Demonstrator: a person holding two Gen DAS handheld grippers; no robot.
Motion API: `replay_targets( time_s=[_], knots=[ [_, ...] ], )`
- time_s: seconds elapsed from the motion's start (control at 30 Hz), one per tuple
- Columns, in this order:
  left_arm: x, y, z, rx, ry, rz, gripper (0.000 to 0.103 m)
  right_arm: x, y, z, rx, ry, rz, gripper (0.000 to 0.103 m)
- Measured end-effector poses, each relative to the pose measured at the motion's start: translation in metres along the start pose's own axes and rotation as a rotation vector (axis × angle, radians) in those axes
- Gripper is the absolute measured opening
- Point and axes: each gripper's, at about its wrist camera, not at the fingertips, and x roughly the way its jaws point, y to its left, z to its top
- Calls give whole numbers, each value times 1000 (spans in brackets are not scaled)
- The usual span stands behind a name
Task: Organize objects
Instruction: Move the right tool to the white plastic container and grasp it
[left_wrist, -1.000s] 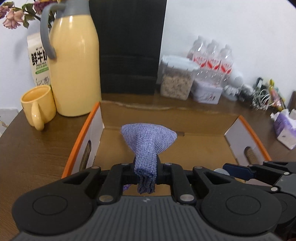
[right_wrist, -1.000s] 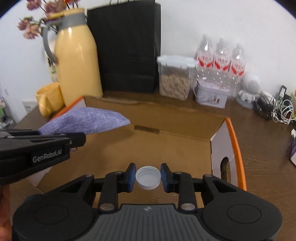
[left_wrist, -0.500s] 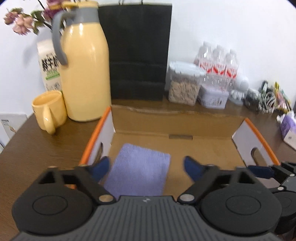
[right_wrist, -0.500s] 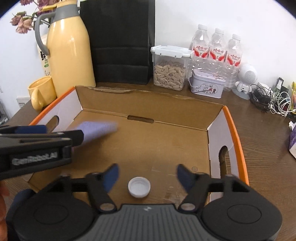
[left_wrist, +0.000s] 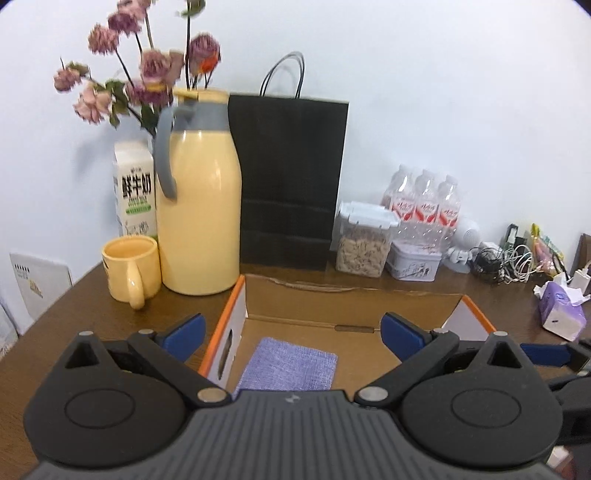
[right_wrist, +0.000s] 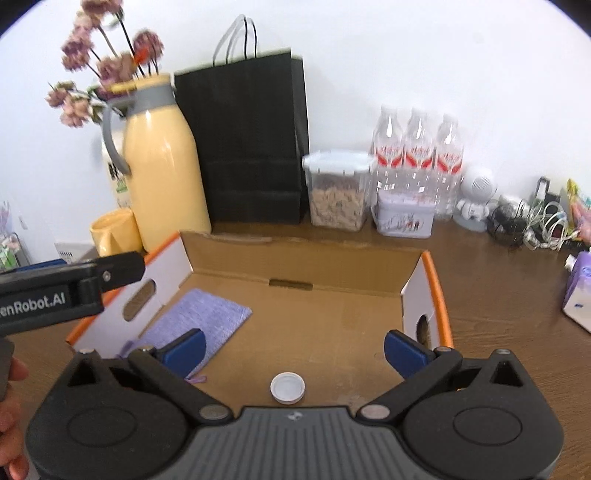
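Note:
A folded purple cloth (left_wrist: 290, 365) lies flat on the left side of the floor of an open cardboard box (left_wrist: 343, 301); it also shows in the right wrist view (right_wrist: 199, 325). A white bottle cap (right_wrist: 287, 387) lies on the floor of the box (right_wrist: 295, 245) near the front. My left gripper (left_wrist: 291, 332) is open and empty, raised above and behind the cloth. My right gripper (right_wrist: 293, 349) is open and empty, above the cap. The left gripper's side shows in the right wrist view (right_wrist: 66, 288).
Behind the box stand a yellow jug (left_wrist: 197, 218), a yellow mug (left_wrist: 131, 269), a milk carton (left_wrist: 135, 192), a black paper bag (left_wrist: 290, 177), a jar of nuts (left_wrist: 364, 243), a tin (left_wrist: 413, 264), water bottles (left_wrist: 424, 206). Cables (left_wrist: 506, 258) and a tissue pack (left_wrist: 561, 314) lie right.
Both grippers opened: the left let the cloth fall into the box, the right released the cap onto the box floor. Both then pulled up and back.

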Motion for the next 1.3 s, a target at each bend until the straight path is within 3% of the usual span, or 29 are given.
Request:
replay_targets(
  time_s=[0.4,0.7,0.97,1.3],
  knots=[
    [-68,17,-30,41,-96,15,103,-98,-9,-52,-48,-295,15,103],
    [-97,39,-78,66,-52,41,103,-130,-20,-105,-71,-211,11,103],
    [-114,63,-117,8,11,85,103,-137,-35,-148,-41,-140,-61,103],
    [-114,62,-118,39,30,106,103,-101,-50,-135,6,-102,-46,103]
  ],
)
